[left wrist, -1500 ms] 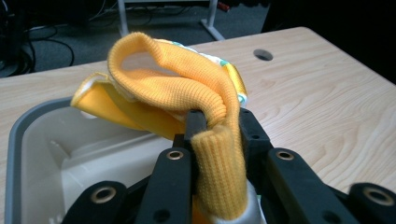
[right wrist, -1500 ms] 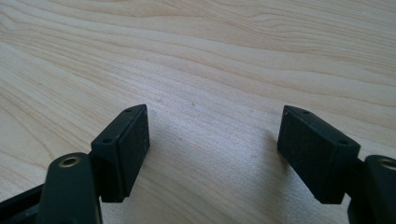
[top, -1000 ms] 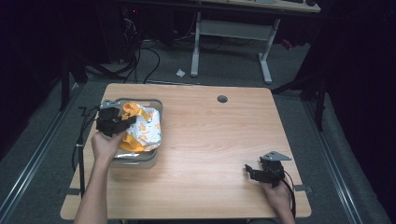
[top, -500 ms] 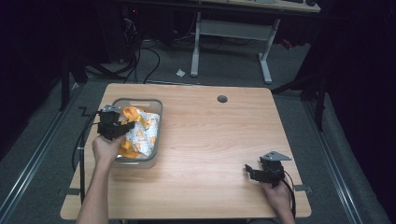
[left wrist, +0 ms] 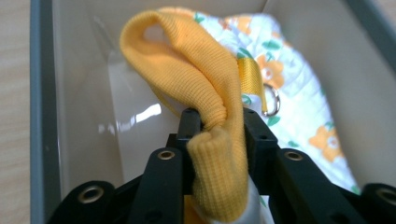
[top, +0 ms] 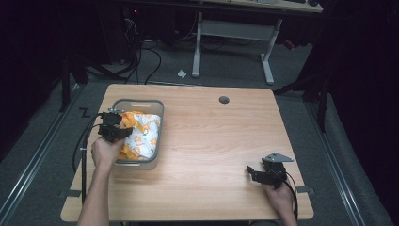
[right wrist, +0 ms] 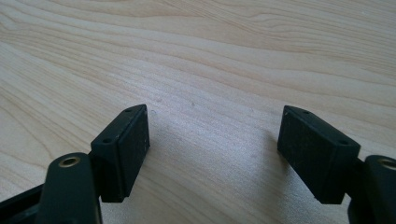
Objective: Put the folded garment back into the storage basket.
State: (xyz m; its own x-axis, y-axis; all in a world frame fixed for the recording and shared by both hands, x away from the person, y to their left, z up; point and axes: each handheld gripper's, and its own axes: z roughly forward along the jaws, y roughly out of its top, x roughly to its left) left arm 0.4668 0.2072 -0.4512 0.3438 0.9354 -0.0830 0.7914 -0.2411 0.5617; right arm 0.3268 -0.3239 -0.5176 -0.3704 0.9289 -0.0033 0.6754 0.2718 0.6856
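- Dark room all around, with cables on the grey floor, and in the middle a pale wooden table (top: pixel 207 141) with smooth, wavy grain.
- At the left gripper (left wrist: pixel 218 122) sits a grey plastic bin (top: pixel 141 104) with shiny, slippery-looking walls. Inside lies a soft cloth garment (top: pixel 141 134) – white with orange flowers and small green leaves.
- A yellow ribbed cuff (left wrist: pixel 196 79) of that garment hangs folded between the left fingers (left wrist: pixel 189 122). Its knit looks thick and stretchy. Just past the fingertips a yellow strap carries a small metal ring (left wrist: pixel 272 100).
- Those jaws have just been opening, and the cuff sits between them. They look loose around it – I cannot tell if the pads press it at all.
- My guess is that the cloth is being let go into the bin. Next the fingers need to spread more and lift straight up, so the cuff does not snag.
- Over at the near right side, the right gripper (right wrist: pixel 215 144) rests low over bare wood with its flat black pads (right wrist: pixel 133 140) spread wide apart, nothing between them.
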